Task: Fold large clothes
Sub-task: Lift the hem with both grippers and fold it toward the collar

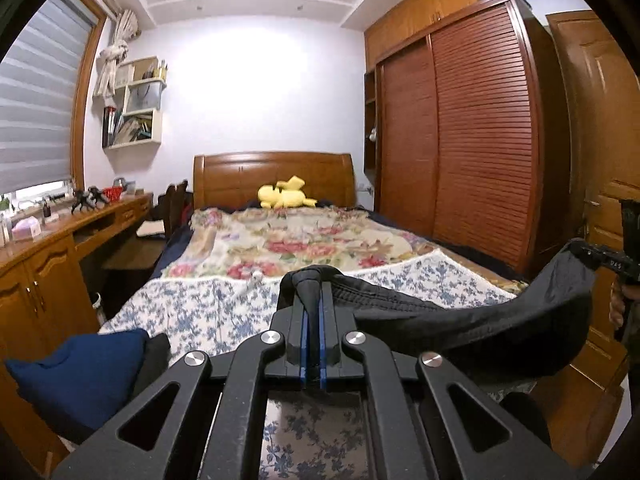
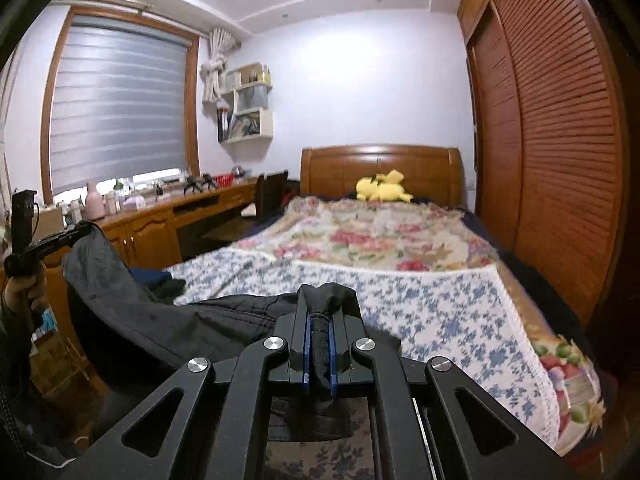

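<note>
A large black garment [image 1: 480, 320] hangs in the air over the foot of the bed, stretched between both grippers. In the left wrist view my left gripper [image 1: 313, 292] is shut on a bunched corner of it. The cloth sags rightward to my right gripper [image 1: 580, 250], which pinches the other end. In the right wrist view my right gripper [image 2: 320, 312] is shut on a thick roll of the same garment [image 2: 160, 320]. From there the cloth runs left up to the left gripper [image 2: 86, 232], held by a hand [image 2: 24, 292].
Below lies a bed with a blue-floral sheet [image 1: 200, 304] and a flowered blanket [image 1: 300, 244]; a yellow plush [image 1: 286, 196] rests by the headboard. A dark blue cloth pile [image 1: 80, 372] lies at the bed's near left. A cluttered desk [image 1: 60, 240] stands left, a wardrobe [image 1: 480, 140] right.
</note>
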Demonstrator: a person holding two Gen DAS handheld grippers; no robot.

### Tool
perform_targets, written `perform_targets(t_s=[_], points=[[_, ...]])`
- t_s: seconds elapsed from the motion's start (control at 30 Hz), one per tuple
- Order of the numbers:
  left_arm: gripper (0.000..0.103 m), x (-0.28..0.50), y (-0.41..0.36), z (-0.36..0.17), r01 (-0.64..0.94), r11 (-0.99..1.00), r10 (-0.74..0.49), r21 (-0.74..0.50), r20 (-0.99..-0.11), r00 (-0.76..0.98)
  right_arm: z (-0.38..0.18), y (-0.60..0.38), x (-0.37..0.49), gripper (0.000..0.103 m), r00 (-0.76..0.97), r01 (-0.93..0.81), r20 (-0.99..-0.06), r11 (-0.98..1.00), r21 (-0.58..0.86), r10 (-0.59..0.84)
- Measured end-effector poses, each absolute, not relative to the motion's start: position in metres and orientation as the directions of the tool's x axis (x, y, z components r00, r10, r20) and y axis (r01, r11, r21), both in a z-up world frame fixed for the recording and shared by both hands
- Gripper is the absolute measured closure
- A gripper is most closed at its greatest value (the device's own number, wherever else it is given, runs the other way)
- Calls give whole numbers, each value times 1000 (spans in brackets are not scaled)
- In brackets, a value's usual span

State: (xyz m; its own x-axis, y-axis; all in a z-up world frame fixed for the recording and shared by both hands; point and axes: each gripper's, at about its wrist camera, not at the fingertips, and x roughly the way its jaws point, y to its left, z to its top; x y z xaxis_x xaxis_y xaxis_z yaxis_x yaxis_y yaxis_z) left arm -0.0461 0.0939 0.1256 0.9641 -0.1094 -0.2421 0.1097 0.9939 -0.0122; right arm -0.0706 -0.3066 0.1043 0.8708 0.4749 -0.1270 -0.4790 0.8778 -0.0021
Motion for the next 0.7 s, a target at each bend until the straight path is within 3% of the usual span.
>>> perform_targets(t_s=[0.13,0.5,0.7], points=[[99,-29,96,117,107,994,-108,-19,-265,958,90,-307,-72,97,870,-480,-136,877,-11,474],[99,53,116,30,45,995,-81,-90,-447,891,16,-284,26,97,832,-465,-327,885,31,449],[99,65,109,-1,21,998,-49,-63,-490,870,3,-273,76,97,802,-459,-399,886,68,445]])
